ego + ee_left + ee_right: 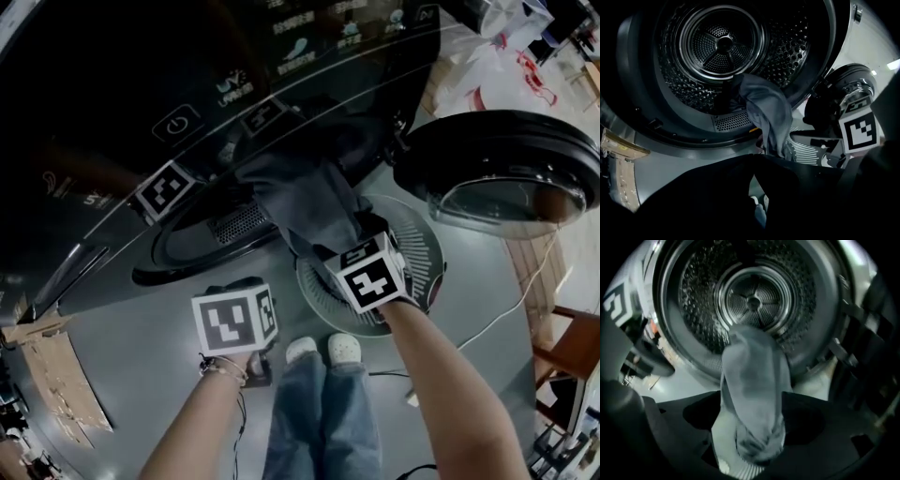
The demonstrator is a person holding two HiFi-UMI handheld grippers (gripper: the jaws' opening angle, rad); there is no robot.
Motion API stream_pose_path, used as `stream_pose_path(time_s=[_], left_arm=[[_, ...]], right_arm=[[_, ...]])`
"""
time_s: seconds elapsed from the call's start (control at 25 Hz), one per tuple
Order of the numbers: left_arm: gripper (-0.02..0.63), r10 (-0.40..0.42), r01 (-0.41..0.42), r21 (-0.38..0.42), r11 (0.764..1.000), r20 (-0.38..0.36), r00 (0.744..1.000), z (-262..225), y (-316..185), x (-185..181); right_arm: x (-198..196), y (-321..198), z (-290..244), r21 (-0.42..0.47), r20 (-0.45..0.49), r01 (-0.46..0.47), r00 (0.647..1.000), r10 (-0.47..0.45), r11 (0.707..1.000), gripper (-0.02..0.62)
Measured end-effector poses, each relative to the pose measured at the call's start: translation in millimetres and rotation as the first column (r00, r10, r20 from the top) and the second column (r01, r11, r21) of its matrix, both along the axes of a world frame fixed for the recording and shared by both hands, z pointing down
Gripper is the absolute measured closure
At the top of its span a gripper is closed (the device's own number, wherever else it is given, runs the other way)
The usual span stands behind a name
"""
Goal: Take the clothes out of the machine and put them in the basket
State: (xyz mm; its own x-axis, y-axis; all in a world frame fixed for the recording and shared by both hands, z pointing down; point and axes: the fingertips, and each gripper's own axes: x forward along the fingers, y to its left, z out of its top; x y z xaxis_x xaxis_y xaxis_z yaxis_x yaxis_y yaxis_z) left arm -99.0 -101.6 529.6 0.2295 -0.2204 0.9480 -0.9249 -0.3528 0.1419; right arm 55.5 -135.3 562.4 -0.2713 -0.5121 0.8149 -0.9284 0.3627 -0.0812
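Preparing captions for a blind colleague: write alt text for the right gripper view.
A grey garment trails out of the machine's perforated drum and lies bunched between the parted jaws of the right gripper. The round drum fills most of the frame behind it.

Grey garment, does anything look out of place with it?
Yes. The grey garment lies half out: one end inside the drum, the other hanging over the basket, between the right gripper's apart jaws.
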Motion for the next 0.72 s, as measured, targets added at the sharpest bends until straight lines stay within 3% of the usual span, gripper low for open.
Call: stream_pose_path(time_s=[0.24,0.36,0.44,0.6,0.72], left_arm=[[0.601,0.017,-0.017,0.016,1.000,0.005,1.000,1,-13,-11],[0.601,0.029,-0.029,0.022,0.999,0.013,1.000,0,-17,-17],[0.601,0.041,-0.042,0.021,0.999,0.019,0.999,0,-18,-22],[0.601,0.067,-0.068,0.027,0.997,0.032,0.997,5,-27,-27],[0.601,0.073,-0.074,0.021,0.997,0.036,0.997,12,-31,-29]], right_arm=[[-33,-73,-32,0.181,0.078,-0.029,0.997,0.015,0.983,0.123],[-40,-96,-20,0.157,0.080,-0.065,0.995,0.053,0.985,0.071],[-43,-106,-7,0.135,0.030,-0.054,0.998,0.051,0.989,0.043],[-47,-135,14,0.109,-0.051,-0.022,0.998,0.028,0.994,0.029],[-53,-140,28,0.093,-0.032,-0.029,0.999,0.032,0.995,0.031]])
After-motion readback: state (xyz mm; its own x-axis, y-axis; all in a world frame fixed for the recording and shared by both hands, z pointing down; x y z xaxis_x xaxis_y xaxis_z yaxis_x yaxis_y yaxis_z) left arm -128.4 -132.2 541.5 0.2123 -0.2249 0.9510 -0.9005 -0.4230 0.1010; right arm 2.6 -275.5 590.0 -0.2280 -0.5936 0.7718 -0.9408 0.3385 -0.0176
